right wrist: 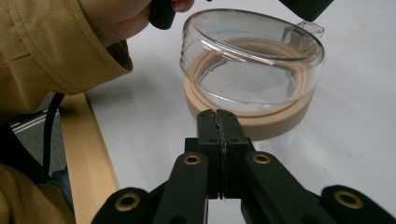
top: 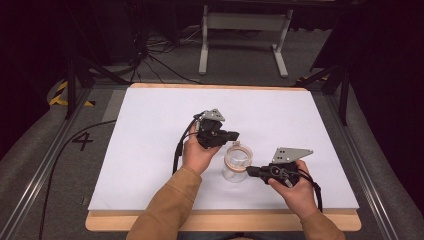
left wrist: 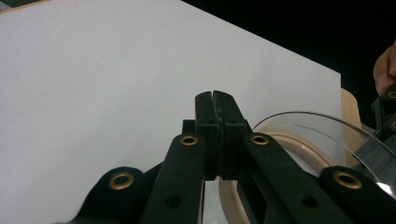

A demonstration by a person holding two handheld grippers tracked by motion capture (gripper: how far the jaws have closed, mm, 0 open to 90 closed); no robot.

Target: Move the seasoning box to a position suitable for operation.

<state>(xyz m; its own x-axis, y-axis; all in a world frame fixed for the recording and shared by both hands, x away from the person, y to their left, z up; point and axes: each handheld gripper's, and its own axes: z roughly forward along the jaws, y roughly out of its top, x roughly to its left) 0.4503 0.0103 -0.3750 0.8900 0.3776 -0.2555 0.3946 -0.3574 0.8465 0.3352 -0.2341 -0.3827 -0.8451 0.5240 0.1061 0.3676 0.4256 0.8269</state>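
Both claws, left [top: 235, 135] and right [top: 250, 171], are pressed together, empty, beside the jar [top: 237, 163]; nothing is gripped yet.

In the left gripper view, the left tool [left wrist: 215, 95] is hiding the near part of the clear container [left wrist: 327, 140], and the picture's right and bottom edges are cutting the rest off. In the right gripper view, the right tool [right wrist: 218, 115] is covering a bit of the container's tan ring [right wrist: 280, 122]. A tan sleeve [right wrist: 51, 44] is running off the left edge.
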